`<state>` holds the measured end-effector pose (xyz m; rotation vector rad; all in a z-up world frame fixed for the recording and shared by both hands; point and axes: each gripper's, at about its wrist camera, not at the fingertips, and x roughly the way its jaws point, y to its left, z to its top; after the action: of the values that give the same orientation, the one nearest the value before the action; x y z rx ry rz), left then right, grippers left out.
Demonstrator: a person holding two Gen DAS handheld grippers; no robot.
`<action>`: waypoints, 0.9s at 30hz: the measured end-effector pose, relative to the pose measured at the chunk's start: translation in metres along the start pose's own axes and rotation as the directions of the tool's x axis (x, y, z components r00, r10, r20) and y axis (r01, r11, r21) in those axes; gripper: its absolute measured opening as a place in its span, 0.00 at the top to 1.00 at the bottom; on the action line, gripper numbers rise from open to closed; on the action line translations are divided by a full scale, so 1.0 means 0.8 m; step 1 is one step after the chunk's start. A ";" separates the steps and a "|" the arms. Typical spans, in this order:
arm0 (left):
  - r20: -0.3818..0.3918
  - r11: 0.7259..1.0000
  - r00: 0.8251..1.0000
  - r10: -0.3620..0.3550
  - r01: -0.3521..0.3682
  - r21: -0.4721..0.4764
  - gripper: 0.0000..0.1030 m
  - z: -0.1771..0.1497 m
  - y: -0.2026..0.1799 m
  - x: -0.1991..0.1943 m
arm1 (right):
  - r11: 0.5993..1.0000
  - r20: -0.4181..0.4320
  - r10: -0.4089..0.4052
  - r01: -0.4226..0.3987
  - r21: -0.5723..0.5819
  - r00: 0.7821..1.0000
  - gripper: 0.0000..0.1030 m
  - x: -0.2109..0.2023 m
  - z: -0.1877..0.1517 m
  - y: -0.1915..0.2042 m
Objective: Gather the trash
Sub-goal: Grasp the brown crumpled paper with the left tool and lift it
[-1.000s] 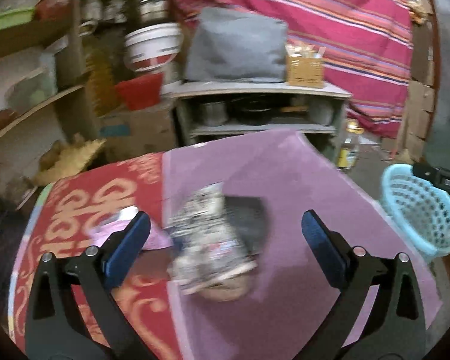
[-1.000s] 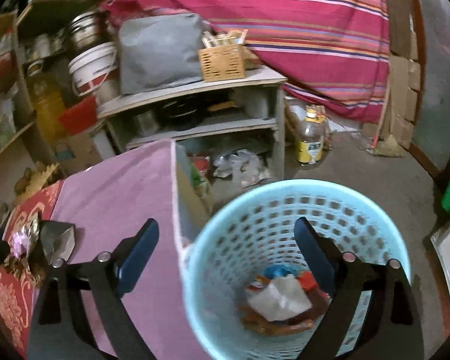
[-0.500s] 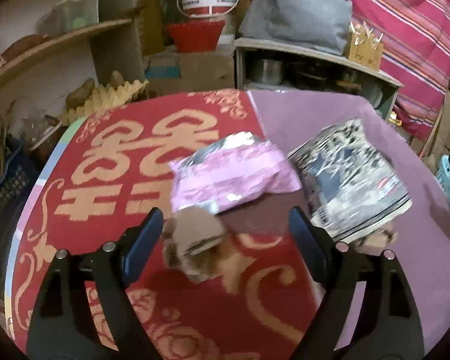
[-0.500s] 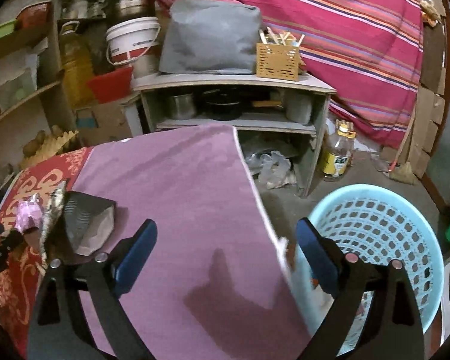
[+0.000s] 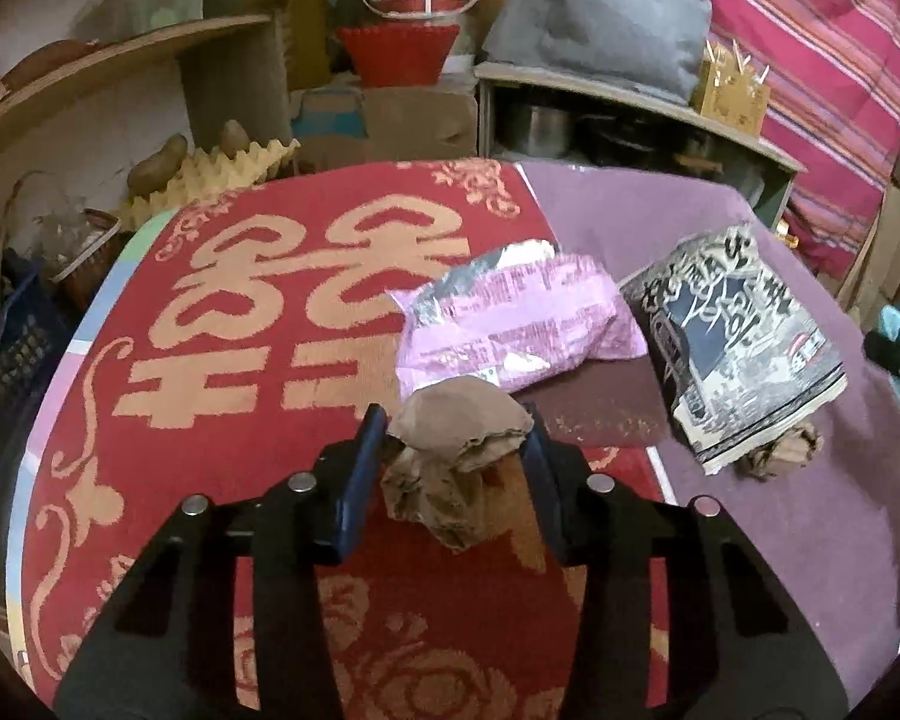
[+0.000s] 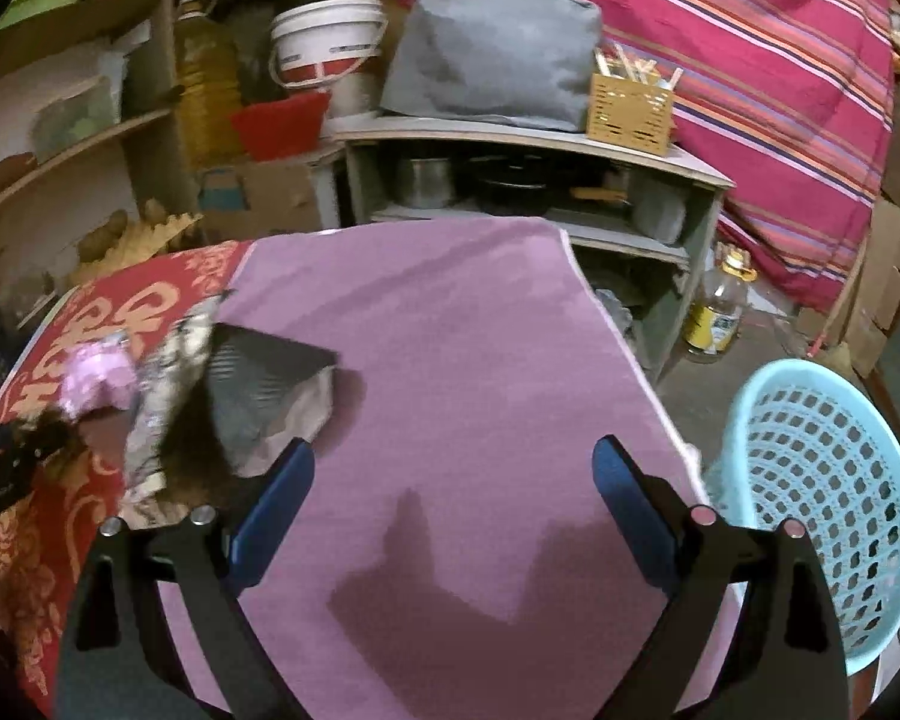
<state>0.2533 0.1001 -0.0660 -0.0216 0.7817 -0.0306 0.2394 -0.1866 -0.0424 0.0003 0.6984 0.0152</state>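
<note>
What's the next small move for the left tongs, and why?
Probably lift the left tongs and carry them right toward the blue basket. They look closed on the crumpled brown paper, which sits low over the red cloth, and the basket stands off the table's right edge.

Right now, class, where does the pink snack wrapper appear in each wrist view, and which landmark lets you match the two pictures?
Left wrist view: the pink snack wrapper lies centre, on the red patterned cloth, just beyond the left tool.
Right wrist view: the wrapper sits at the far left edge, blurred.
Shared landmark: the black-and-white printed bag beside it, also seen at.
</note>
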 end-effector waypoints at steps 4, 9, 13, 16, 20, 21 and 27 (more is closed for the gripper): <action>0.042 1.000 0.999 0.003 -0.004 0.007 0.58 -0.002 0.003 -0.025 | 0.997 0.004 0.034 -0.033 -0.070 0.999 0.11 -0.005 -0.007 0.039; 0.083 1.000 0.996 0.026 -0.027 0.012 0.58 -0.009 0.009 -0.055 | 0.987 -0.036 0.077 -0.081 -0.138 0.996 0.11 -0.005 -0.022 0.080; 0.088 1.000 0.996 0.020 -0.020 -0.011 0.58 -0.017 0.022 -0.069 | 0.983 -0.066 0.109 -0.118 -0.141 0.992 0.11 -0.003 -0.028 0.101; 0.091 1.000 0.996 0.024 -0.024 -0.011 0.58 -0.022 0.031 -0.075 | 0.980 -0.084 0.122 -0.133 -0.145 0.989 0.11 0.001 -0.030 0.114; 0.084 1.000 0.996 0.027 -0.025 -0.019 0.58 -0.025 0.041 -0.075 | 0.977 -0.100 0.102 -0.118 -0.179 0.990 0.12 0.010 -0.033 0.130; 0.082 0.999 0.996 0.026 -0.024 -0.025 0.58 -0.024 0.043 -0.074 | 0.975 -0.103 0.104 -0.122 -0.183 0.989 0.14 0.012 -0.034 0.134; 0.088 0.999 0.996 0.014 -0.010 -0.045 0.58 -0.022 0.045 -0.076 | 0.960 -0.146 0.188 -0.213 -0.184 0.971 0.55 0.011 -0.036 0.138</action>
<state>0.1981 0.1383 -0.0368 -0.0601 0.6935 -0.0009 0.2265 -0.0761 -0.0694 -0.1220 0.8196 0.2822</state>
